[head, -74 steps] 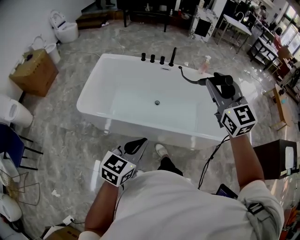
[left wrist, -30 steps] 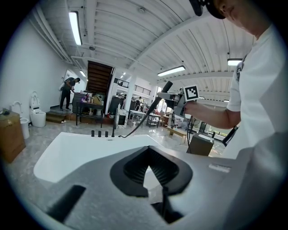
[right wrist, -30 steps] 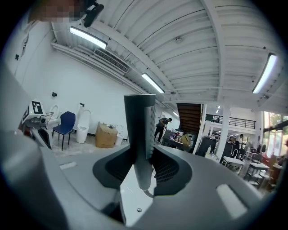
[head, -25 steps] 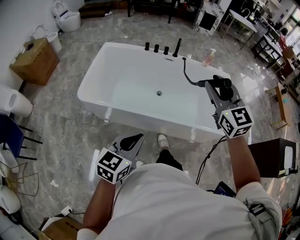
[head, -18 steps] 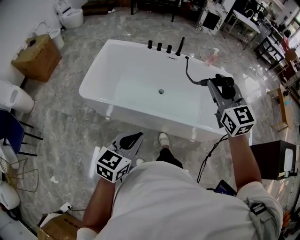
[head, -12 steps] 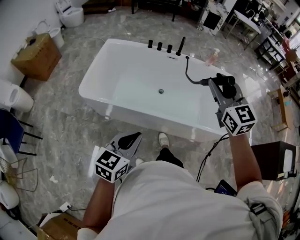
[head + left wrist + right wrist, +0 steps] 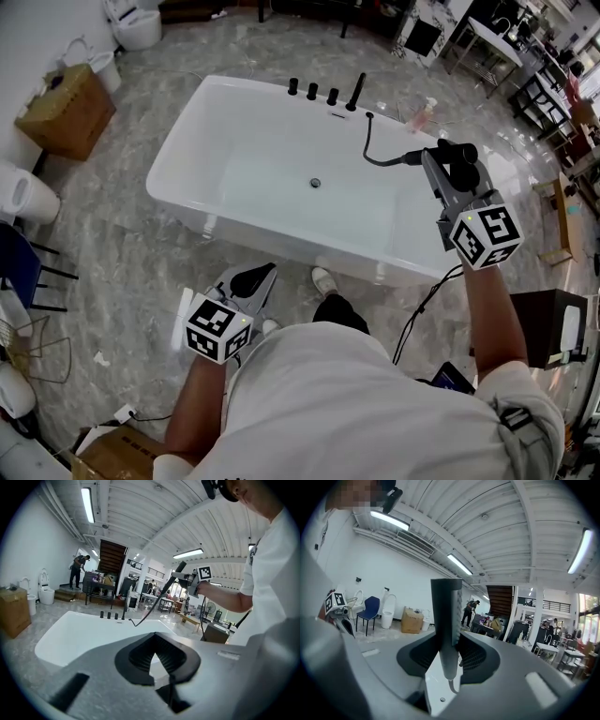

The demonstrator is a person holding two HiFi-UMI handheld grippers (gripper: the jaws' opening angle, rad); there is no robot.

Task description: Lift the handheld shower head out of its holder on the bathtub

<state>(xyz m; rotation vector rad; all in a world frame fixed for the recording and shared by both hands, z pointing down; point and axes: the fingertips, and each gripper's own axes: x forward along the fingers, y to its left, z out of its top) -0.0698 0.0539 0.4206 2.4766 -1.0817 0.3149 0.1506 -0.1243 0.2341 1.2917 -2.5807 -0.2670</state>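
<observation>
The black handheld shower head [image 7: 457, 161] is out over the right end of the white bathtub [image 7: 184, 141], with my right gripper [image 7: 448, 157] shut on its handle. Its black hose [image 7: 375, 157] curves back to the tub deck beside the black taps [image 7: 312, 91] and spout [image 7: 356, 92]. In the right gripper view the handle [image 7: 446, 616] stands upright between the pads of the right gripper [image 7: 449, 641]. My left gripper [image 7: 251, 278] hangs low in front of the tub, away from it, jaws shut with nothing in them. The left gripper view shows the left gripper [image 7: 153, 645], the tub [image 7: 70, 634] and the shower head [image 7: 179, 568] held high.
A cardboard box [image 7: 54, 111] and toilets [image 7: 134, 26] stand left of the tub. A blue chair [image 7: 19, 272] is at the left edge. A pink spray bottle [image 7: 424, 114] sits beyond the tub's far right corner. A black box [image 7: 548, 328] stands at the right, and tables [image 7: 487, 42] behind.
My right gripper has carried the shower head a little further right, and the hose bends lower. The left gripper has drifted slightly toward me.
</observation>
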